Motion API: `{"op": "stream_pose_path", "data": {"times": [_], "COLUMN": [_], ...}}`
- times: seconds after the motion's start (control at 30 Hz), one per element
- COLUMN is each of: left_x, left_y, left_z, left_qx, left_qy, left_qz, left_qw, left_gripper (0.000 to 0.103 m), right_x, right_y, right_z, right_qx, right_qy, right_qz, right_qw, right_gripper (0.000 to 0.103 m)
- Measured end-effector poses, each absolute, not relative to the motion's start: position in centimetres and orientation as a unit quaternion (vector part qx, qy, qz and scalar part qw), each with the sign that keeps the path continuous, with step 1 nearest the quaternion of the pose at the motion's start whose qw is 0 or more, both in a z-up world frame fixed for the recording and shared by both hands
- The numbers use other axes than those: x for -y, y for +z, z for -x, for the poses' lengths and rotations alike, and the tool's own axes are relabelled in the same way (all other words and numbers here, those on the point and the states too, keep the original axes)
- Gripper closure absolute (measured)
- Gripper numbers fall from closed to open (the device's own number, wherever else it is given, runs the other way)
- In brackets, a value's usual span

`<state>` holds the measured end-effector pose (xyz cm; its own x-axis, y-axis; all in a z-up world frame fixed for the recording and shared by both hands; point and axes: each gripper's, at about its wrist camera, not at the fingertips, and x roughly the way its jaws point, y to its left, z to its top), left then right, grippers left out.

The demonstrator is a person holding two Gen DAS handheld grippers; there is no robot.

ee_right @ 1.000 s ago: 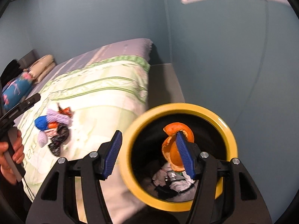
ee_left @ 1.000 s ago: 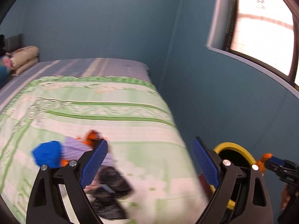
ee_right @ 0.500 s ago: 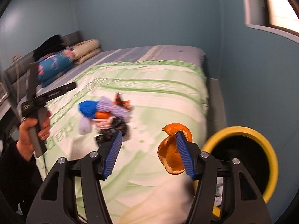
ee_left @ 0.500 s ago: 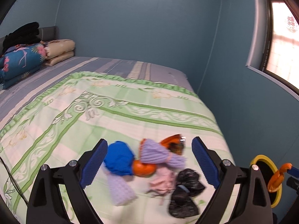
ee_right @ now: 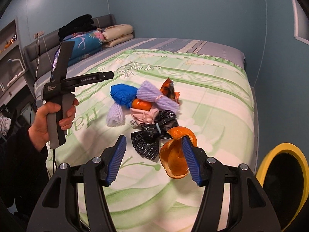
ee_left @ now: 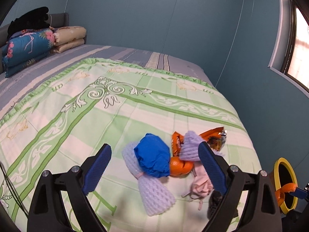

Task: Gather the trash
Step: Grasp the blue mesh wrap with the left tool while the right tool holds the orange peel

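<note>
Right now my right gripper [ee_right: 153, 159] has its jaws wide apart, with an orange peel [ee_right: 176, 154] stuck against the inner face of its right finger, over the green bedspread [ee_right: 212, 104] just short of the yellow-rimmed bin [ee_right: 280, 174]. My left gripper [ee_left: 154, 169], jaws also spread, hangs over the trash pile on that bedspread: blue wad [ee_left: 153, 155], white foam net [ee_left: 152, 191], lilac foam net [ee_left: 190, 147], orange snack wrapper [ee_left: 214, 136], mandarin [ee_left: 180, 167]

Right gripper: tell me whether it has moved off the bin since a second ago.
Yes. The right gripper has swung left, from over the bin to above the bed, with the peel stuck to one finger.
</note>
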<state>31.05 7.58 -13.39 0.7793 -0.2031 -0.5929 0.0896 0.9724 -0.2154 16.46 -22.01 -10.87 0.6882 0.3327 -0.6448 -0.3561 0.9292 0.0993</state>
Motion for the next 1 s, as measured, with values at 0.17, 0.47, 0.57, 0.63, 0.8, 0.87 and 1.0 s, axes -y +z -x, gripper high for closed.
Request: {"op": "stream_pose_path", "data": {"times": [0.17,0.47,0.57,0.63,0.8,0.87,1.0], "left_x": [-7.7,-7.4,-7.3,-7.5,-7.7,-7.5,-7.6], "left_y": [-15.1,-17.9,-18.9,-19.7,-21.1,-21.4,-21.7], "left_z": [-32.5,-36.1,-37.5,-38.6,-39.9,-40.1,-40.3], "left_qx": [-0.341,-0.381,-0.395,-0.408,-0.425,-0.425,-0.422], "left_qy": [-0.078,-0.084,-0.085,-0.087,-0.092,-0.091,-0.088], "left_qz": [0.086,0.099,0.103,0.115,0.133,0.126,0.121], "left_qw": [0.933,0.915,0.909,0.901,0.891,0.892,0.894], "left_gripper": [0.015,0.023,0.029,0.035,0.054,0.060,0.078], "right_x": [21.3,21.9,22.0,22.1,22.4,22.4,21.9], "right_y": [-12.0,-13.3,-13.6,-13.9,-14.6,-15.0,-16.1], "right_z": [-17.3,-18.3,-18.7,-18.9,-19.6,-20.0,-20.9], "right_qx": [-0.356,-0.363,-0.363,-0.362,-0.367,-0.371,-0.388], "right_qy": [0.191,0.183,0.181,0.181,0.182,0.181,0.181], "right_qz": [0.023,0.025,0.028,0.027,0.021,0.023,0.034], "right_qw": [0.915,0.913,0.914,0.914,0.912,0.911,0.903], "right_gripper": [0.047,0.047,0.047,0.047,0.047,0.047,0.047]}}
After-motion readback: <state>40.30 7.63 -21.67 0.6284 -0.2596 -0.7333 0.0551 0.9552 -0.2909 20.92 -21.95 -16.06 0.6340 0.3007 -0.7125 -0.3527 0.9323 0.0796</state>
